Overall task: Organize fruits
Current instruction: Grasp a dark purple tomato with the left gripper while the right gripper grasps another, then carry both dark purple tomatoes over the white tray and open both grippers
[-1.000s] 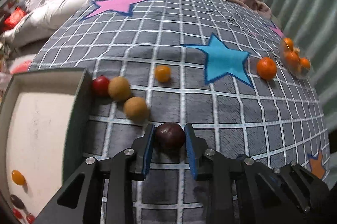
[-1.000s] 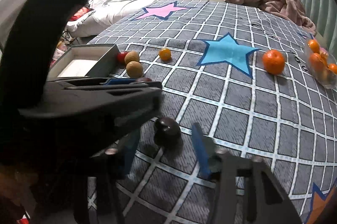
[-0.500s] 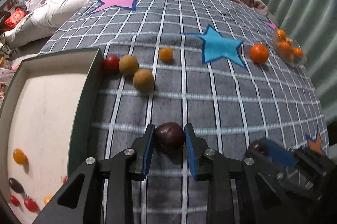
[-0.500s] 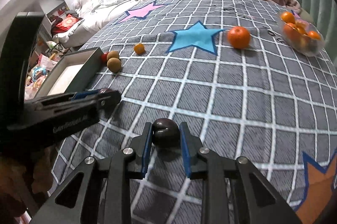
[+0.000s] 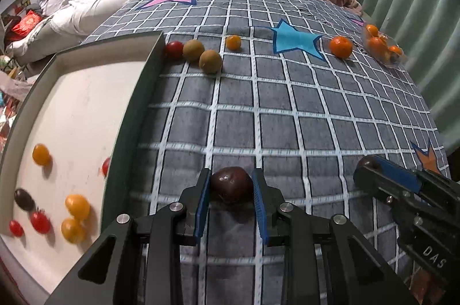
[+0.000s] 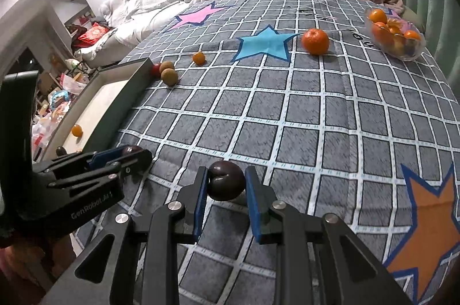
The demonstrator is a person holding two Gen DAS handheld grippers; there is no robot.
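Fingers (image 5: 202, 201) of the left gripper (image 5: 231, 188) squeeze a dark plum (image 5: 231, 183) from both sides, just as they did a second ago. Since then that gripper has moved closer to the tray (image 5: 135, 115), so more of the tray's white floor shows now. Back then the right gripper (image 6: 225, 185) had its fingers spread wide around another plum (image 6: 226, 180); now those blue fingers (image 6: 253, 198) are pressed on that second plum, lifted a little off the checked cloth (image 6: 287, 118). Each plum sits right between the blue pads, near the tips. Both plums are round, shiny and dark purple-brown, and the right one shows a dent where the stem was. Inside the tray lie small yellow tomatoes (image 5: 77, 206), red tomatoes (image 5: 40, 221) and one dark fruit (image 5: 24, 198). By the tray's far corner sit a red fruit (image 5: 174, 49) and two brown fruits (image 5: 210, 61) close together, with a little orange one (image 5: 233, 42) near them. Farther off, a big tangerine (image 6: 315, 41) rests beside the blue star (image 6: 266, 43), and a clear bowl (image 6: 408, 53) holds more oranges.
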